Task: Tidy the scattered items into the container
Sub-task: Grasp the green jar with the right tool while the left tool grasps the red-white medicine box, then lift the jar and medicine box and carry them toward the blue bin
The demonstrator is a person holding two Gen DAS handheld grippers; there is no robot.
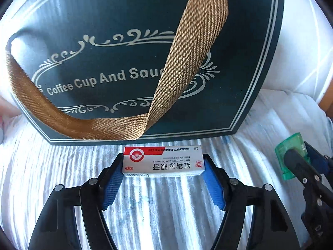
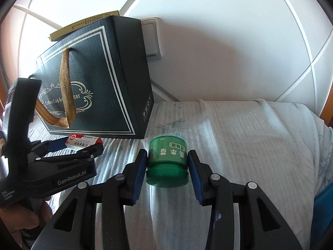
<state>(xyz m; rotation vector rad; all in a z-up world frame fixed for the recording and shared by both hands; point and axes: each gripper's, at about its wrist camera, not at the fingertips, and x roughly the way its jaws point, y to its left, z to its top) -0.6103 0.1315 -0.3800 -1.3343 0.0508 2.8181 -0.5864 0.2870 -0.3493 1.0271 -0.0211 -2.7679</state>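
The ointment box (image 1: 163, 160) lies on the white striped cloth (image 1: 156, 208) just in front of the dark gift box (image 1: 124, 31) — the left gripper (image 1: 163, 167) clamps its two ends. To the gift box's right, the right gripper (image 2: 167, 166) grips the green jar (image 2: 167, 162) — also on the cloth.
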